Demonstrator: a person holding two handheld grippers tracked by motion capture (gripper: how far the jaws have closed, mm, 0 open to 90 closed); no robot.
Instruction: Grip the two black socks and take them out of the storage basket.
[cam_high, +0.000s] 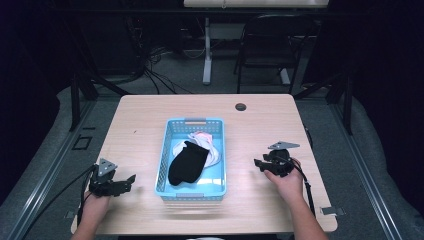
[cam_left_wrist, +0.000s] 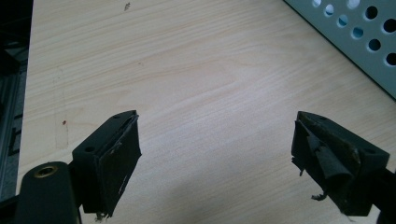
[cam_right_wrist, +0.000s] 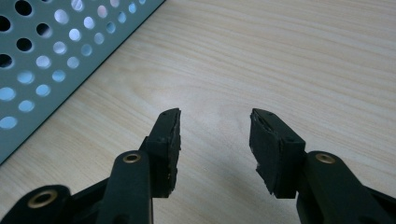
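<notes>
Counter (cam_high: 150, 112) pale wood, bare margins wide on both sides of blue perforated basket (cam_high: 163, 165) at centre. Left gripper (cam_high: 131, 179) just beside basket's left wall, fingers (cam_left_wrist: 119, 154) spread wide, nothing between. Right gripper (cam_high: 257, 164) near right wall, fingers (cam_right_wrist: 275, 149) released, empty. Inside basket: one black sock (cam_high: 187, 162) over white socks (cam_high: 216, 156), number unclear. Dark room behind, one chair (cam_high: 270, 42).
</notes>
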